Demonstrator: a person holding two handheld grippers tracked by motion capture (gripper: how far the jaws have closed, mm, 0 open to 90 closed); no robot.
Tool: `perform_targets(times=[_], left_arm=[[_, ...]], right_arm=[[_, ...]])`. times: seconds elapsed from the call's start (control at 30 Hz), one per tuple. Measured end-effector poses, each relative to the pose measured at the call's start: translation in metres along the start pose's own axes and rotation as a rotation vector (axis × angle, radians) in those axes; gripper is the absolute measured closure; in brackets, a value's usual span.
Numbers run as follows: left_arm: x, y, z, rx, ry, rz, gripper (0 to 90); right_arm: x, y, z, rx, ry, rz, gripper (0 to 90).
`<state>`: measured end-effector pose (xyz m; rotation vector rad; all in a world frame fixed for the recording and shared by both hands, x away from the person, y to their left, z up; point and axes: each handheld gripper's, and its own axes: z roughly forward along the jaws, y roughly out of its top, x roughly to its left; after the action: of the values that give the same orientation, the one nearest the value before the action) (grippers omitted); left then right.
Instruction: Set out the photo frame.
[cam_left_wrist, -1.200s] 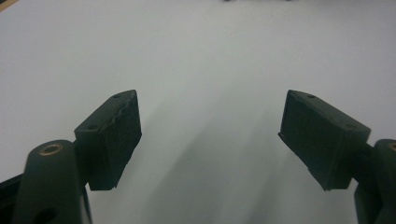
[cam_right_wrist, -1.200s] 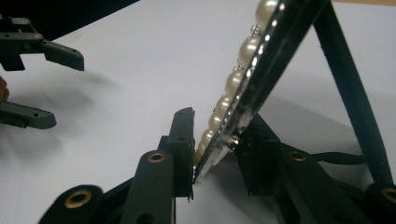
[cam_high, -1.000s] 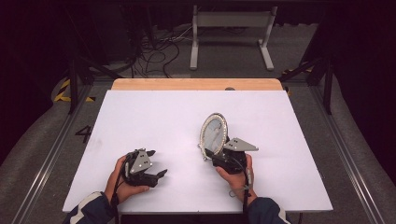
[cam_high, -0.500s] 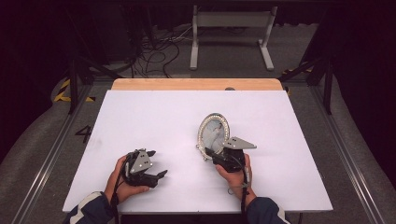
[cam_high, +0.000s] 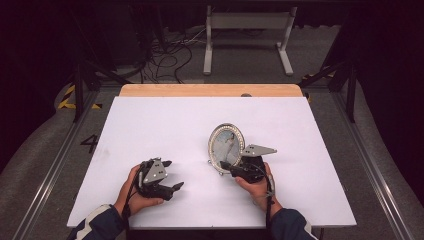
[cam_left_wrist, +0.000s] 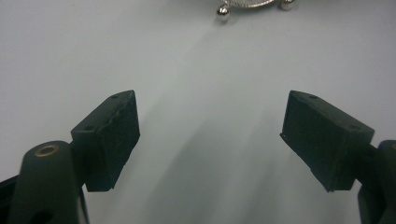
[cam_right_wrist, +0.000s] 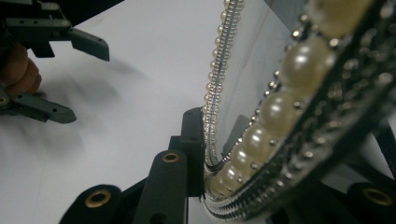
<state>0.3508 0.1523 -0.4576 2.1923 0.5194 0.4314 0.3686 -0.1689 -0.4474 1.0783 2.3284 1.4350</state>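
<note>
Right gripper (cam_high: 227, 166) has just been closing and is clamped on the mirror's (cam_high: 226, 146) rim; left gripper (cam_high: 171, 175), beside it, gapes empty. Next you'll want to stand it steady.

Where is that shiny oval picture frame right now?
In the high view the oval frame stands right of the table's middle, its lower edge clamped in the right gripper, across from the open left gripper.

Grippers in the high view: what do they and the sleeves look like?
Both are black. The left claw and right claw each carry a grey three-cornered plate on top. A dark cable trails along the right wrist. The sleeves are dark blue, the left one with a white band.
</note>
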Motion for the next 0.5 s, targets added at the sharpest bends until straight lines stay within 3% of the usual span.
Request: perform_targets(times=[0.13, 0.3, 0.37, 0.5], left_arm=[[0.008, 0.015, 0.012, -0.024, -0.029, -0.015, 18.3], [0.018, 0.031, 0.029, -0.035, -0.102, -0.039, 17.3], [0.022, 0.039, 0.038, -0.022, -0.167, -0.057, 16.4], [0.024, 0.050, 0.054, -0.015, -0.184, -0.038, 16.1]], right_arm=[[0.003, 0.001, -0.006, 0.000, -0.027, -0.017, 70.1], [0.010, 0.003, -0.016, 0.025, -0.074, -0.075, 64.6], [0.015, 0.003, -0.019, 0.045, -0.096, -0.108, 62.7], [0.021, 0.003, -0.024, 0.054, -0.135, -0.150, 59.9]])
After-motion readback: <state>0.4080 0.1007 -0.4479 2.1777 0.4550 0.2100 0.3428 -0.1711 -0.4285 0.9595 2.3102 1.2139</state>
